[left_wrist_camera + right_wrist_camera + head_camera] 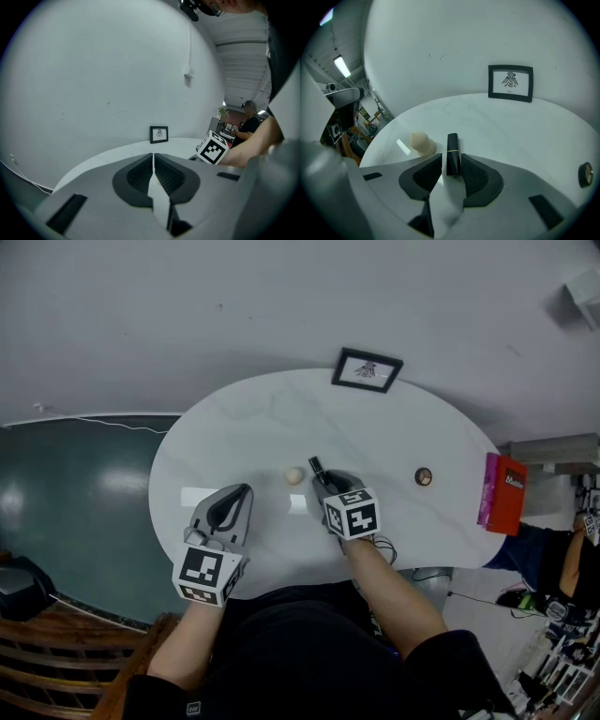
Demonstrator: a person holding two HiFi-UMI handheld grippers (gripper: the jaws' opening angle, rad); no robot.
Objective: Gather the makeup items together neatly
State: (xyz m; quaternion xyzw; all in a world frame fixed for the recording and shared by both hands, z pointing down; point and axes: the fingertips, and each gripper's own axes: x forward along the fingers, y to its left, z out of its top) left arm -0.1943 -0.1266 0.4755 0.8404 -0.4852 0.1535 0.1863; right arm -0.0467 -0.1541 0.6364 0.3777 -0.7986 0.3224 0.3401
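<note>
Left gripper (153, 157), low centre: fingers pressed together, nothing between them. Right gripper (324, 482), mid-frame: fingers slightly spread around a black lipstick (452, 152) lying on the white surface (543, 126), with a thin gap at its left. Beige sponge (421, 142) sits just left of the lipstick.

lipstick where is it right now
In the right gripper view, the lipstick sits between the right gripper's jaws, just right of the beige sponge.
</note>
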